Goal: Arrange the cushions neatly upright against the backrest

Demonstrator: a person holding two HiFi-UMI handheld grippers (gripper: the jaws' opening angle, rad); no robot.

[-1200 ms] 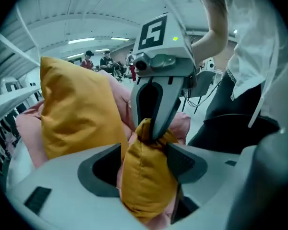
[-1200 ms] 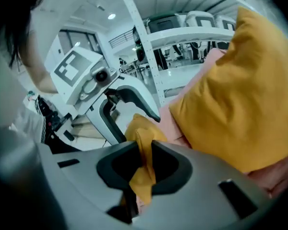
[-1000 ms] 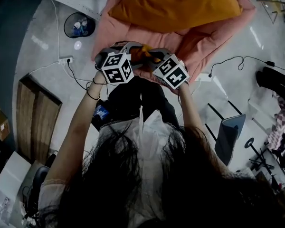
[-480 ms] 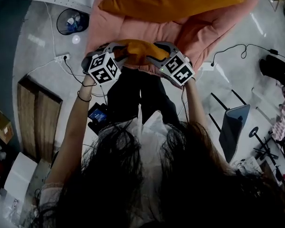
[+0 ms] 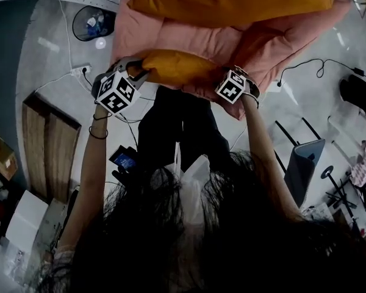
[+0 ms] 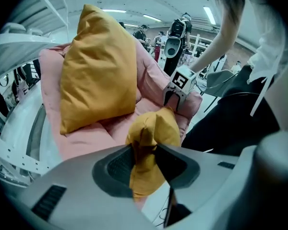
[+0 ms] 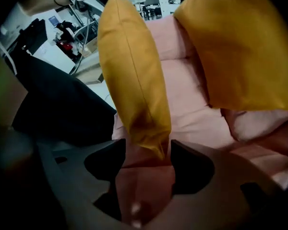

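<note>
Grips the small orange fabric cushion (image 5: 177,68) by its left corner, left gripper (image 6: 145,159) closing on the cloth, at the near edge of the pink padded sofa (image 5: 189,38). Frees the right corner: right gripper (image 7: 146,164) opening, cloth loose between its jaws. Held one-sided, could sag and slide off that edge instead of standing beside the large orange cushion (image 5: 232,2) at the far backrest.
</note>
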